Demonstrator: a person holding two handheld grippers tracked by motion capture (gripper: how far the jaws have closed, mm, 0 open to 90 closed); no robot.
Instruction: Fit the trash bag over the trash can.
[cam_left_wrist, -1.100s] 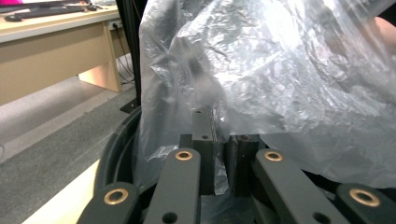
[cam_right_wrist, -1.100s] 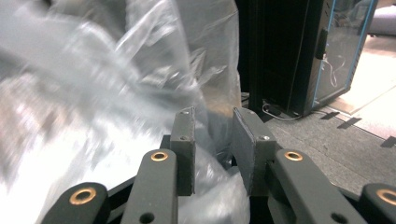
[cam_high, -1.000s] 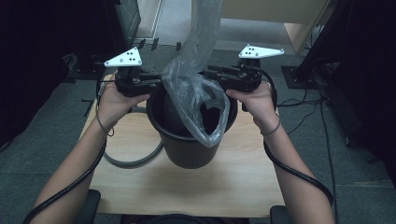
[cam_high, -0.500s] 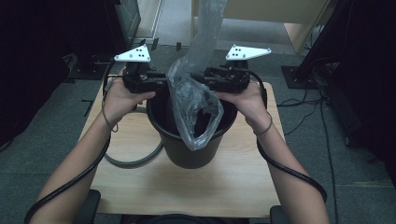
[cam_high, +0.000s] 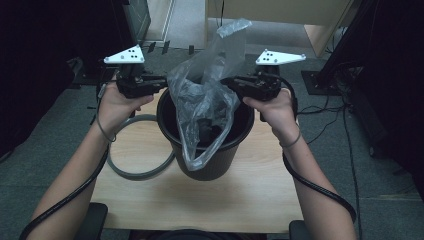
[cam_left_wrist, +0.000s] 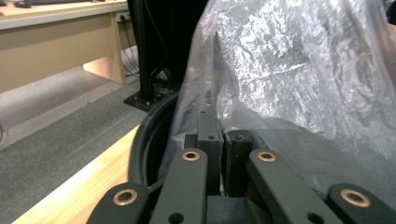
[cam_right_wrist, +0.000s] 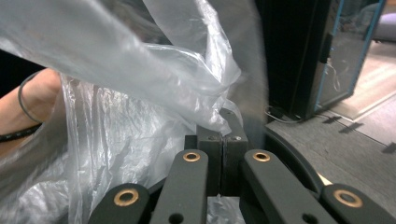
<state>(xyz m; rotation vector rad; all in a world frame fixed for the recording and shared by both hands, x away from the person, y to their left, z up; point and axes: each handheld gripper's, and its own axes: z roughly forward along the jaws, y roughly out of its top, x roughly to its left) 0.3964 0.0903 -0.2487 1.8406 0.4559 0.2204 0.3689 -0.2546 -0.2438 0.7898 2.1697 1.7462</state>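
A clear plastic bag (cam_high: 202, 110) hangs into a black round bin (cam_high: 220, 160) on the wooden table (cam_high: 250, 200), with its top flap sticking up. My left gripper (cam_high: 165, 80) pinches the bag's left edge over the bin rim. My right gripper (cam_high: 224, 80) pinches the right edge. In the left gripper view the jaws (cam_left_wrist: 223, 135) meet on crinkled bag film (cam_left_wrist: 299, 70) beside the bin rim (cam_left_wrist: 140, 140). In the right gripper view the jaws (cam_right_wrist: 223, 128) clamp a fold of the bag (cam_right_wrist: 140, 93). Both pairs of jaws have just been closing on the film.
A grey ring (cam_high: 135, 172) lies flat on the table, left of the bin and partly under it. A desk (cam_high: 280, 15) and dark stands with cables (cam_high: 350, 75) lie beyond the table. The table's near half is bare wood.
Both hands have drawn slightly apart, the left one outward, stretching the bag's mouth wider over the bin. The right jaws have shut on the bag's edge.
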